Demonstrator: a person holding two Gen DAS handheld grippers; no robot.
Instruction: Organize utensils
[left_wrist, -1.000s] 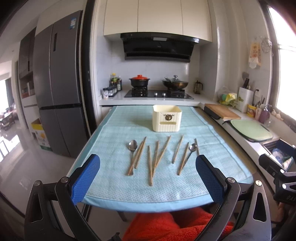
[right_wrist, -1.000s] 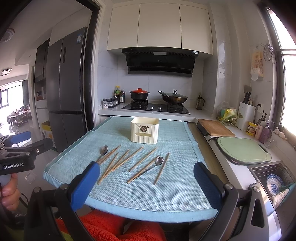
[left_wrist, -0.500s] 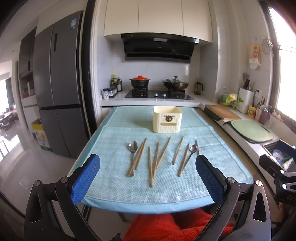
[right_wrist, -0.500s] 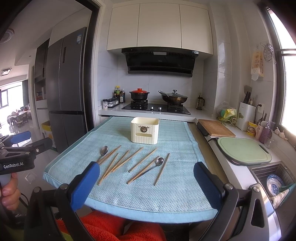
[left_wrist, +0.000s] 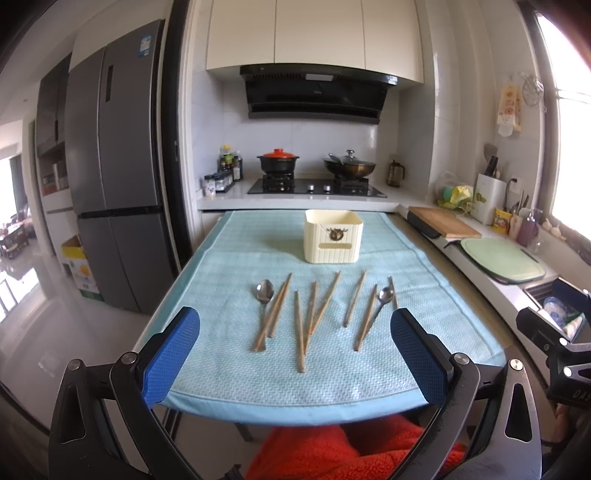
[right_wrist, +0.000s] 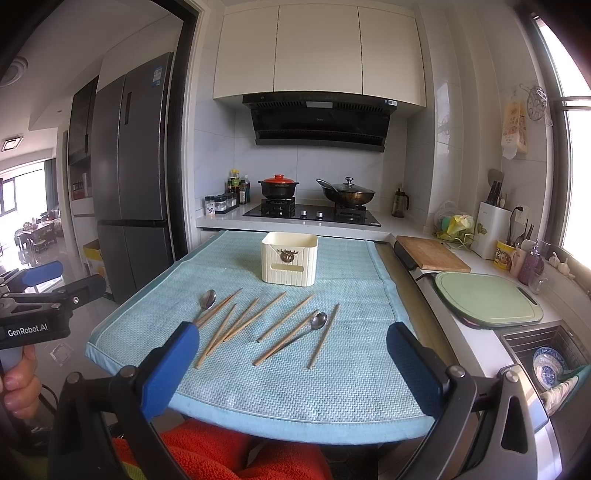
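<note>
Several wooden chopsticks (left_wrist: 317, 310) (right_wrist: 243, 321) and two metal spoons (left_wrist: 264, 291) (left_wrist: 384, 295) lie spread on a light blue cloth (left_wrist: 236, 373) over the table. The spoons also show in the right wrist view (right_wrist: 207, 300) (right_wrist: 318, 320). A cream utensil box (left_wrist: 333, 236) (right_wrist: 290, 263) stands upright behind them. My left gripper (left_wrist: 295, 354) is open and empty, near the table's front edge. My right gripper (right_wrist: 291, 365) is open and empty, near the front right edge.
A counter on the right holds a wooden board (right_wrist: 430, 253) and a green cutting board (right_wrist: 487, 298), with a sink (right_wrist: 546, 354) nearer. A stove with pots (left_wrist: 314, 166) is behind the table. A fridge (left_wrist: 114, 166) stands at left. Red fabric (left_wrist: 347, 454) lies below the table edge.
Both views have barely shifted; the utensils and box lie where they were. Both grippers stay open.
</note>
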